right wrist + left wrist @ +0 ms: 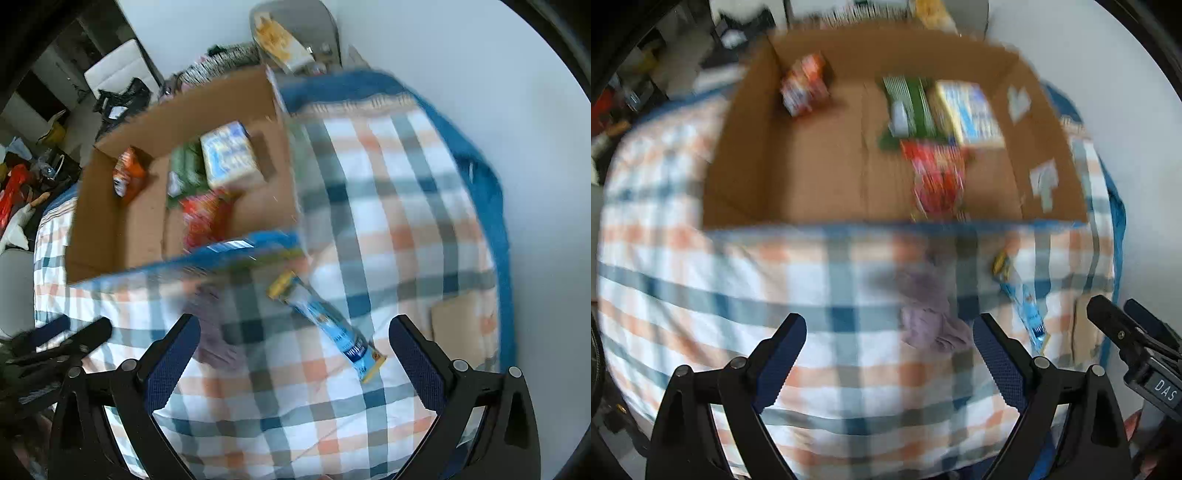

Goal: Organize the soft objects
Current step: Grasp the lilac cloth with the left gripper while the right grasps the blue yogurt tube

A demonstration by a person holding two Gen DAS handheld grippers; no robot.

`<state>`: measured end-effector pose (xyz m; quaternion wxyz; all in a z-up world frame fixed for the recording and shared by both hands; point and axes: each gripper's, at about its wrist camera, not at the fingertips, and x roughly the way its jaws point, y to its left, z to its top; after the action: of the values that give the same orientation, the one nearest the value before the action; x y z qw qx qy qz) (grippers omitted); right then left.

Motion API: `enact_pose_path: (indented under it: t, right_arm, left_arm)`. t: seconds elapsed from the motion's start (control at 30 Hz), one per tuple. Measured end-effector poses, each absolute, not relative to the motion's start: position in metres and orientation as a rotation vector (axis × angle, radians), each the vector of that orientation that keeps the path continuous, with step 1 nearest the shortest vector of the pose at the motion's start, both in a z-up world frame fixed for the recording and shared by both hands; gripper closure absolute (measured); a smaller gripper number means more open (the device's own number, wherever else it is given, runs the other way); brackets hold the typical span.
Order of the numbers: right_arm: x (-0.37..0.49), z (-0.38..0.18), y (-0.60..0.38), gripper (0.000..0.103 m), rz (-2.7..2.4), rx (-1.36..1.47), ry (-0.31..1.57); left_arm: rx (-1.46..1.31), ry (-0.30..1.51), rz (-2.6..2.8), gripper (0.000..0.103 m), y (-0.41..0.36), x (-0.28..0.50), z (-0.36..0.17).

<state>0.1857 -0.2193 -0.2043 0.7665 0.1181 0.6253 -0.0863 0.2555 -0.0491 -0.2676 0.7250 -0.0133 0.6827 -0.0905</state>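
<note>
Judging by four packets already in the box (746, 155), a purple cloth (931, 325) and blue packet (332, 325) remain on the checked blanket (701, 295), both grippers' fingers (783, 354) (173, 362) spread, empty.

2 wrist views above checked bedspread (820, 280) (shared: cardboard box (122, 236))

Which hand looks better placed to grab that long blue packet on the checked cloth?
Probably the right. The right gripper is open with the blue packet lying between its fingers; from the left gripper, also open, the packet sits off to the side.
</note>
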Motion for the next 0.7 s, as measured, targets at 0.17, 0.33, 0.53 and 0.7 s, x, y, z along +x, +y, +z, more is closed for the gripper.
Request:
enact_pose_path:
  t: [0.17, 0.33, 0.53, 0.7]
  right_arm:
    - [0.190, -0.260, -0.242, 0.000, -0.148, 0.237, 1.426]
    - [0.202, -0.317, -0.251, 0.000, -0.102, 0.198, 1.504]
    - [0.205, -0.364, -0.249, 0.032, -0.050, 0.202, 1.596]
    - [0.200, -0.366, -0.239, 0.057, -0.066, 0.189, 1.599]
  left_arm:
    - [0.018, 1.595, -0.208, 0.011, -0.083, 0.257, -0.325]
    - [0.040, 1.658, -0.190, 0.011, -0.106, 0.262, -0.364]
    - [0.106, 1.604, -0.176, 0.048, -0.120, 0.262, -0.376]
    - [0.149, 1.588, -0.175, 0.066, -0.118, 0.255, -0.374]
